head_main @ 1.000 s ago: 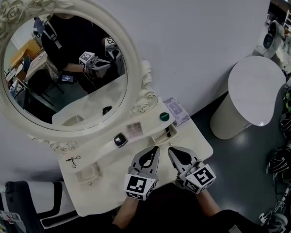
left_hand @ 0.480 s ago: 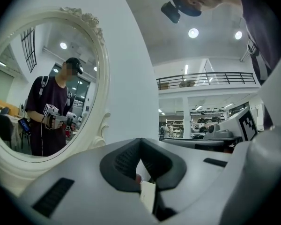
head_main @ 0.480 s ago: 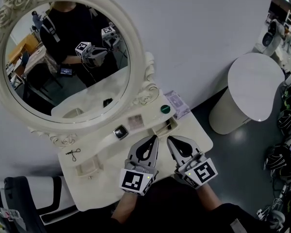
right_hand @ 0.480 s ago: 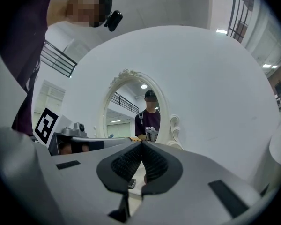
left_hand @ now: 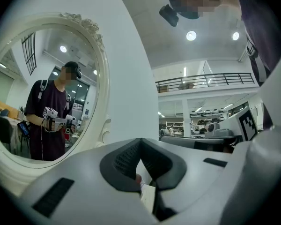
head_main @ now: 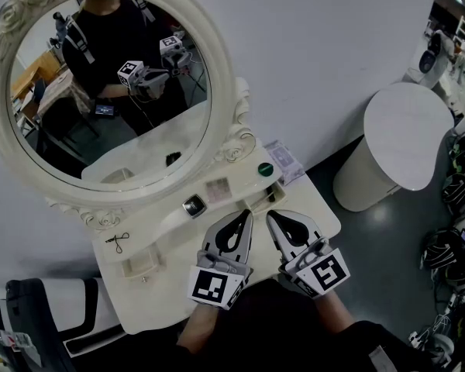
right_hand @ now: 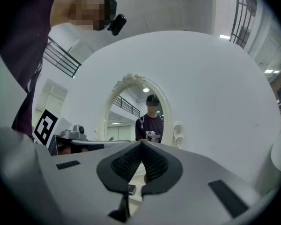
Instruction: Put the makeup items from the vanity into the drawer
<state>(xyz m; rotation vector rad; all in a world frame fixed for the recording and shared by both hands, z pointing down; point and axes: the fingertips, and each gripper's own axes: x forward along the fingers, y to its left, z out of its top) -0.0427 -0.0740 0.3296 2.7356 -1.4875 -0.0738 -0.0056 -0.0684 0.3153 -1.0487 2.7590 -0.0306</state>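
Makeup sits on the white vanity's (head_main: 159, 301) raised shelf: a black compact (head_main: 192, 205), a pale pink palette (head_main: 217, 191), a green round jar (head_main: 265, 169) and a lilac box (head_main: 284, 161). An eyelash curler (head_main: 118, 241) lies at the left. Two small drawers stand open, one on the left (head_main: 139, 266) and one on the right (head_main: 266, 200). My left gripper (head_main: 246, 217) and right gripper (head_main: 270, 218) hover side by side above the tabletop, pointing at the shelf. Both are shut and hold nothing. Each gripper view shows its tips meeting, left gripper (left_hand: 140, 142) and right gripper (right_hand: 141, 143).
A large oval mirror (head_main: 108, 91) with a carved frame rises behind the shelf and reflects the person and both grippers. A white round stool (head_main: 399, 149) stands on the floor to the right. A dark chair (head_main: 39, 324) is at the lower left.
Both grippers have lifted a little above the tabletop and stayed shut. The items on the shelf have not moved.
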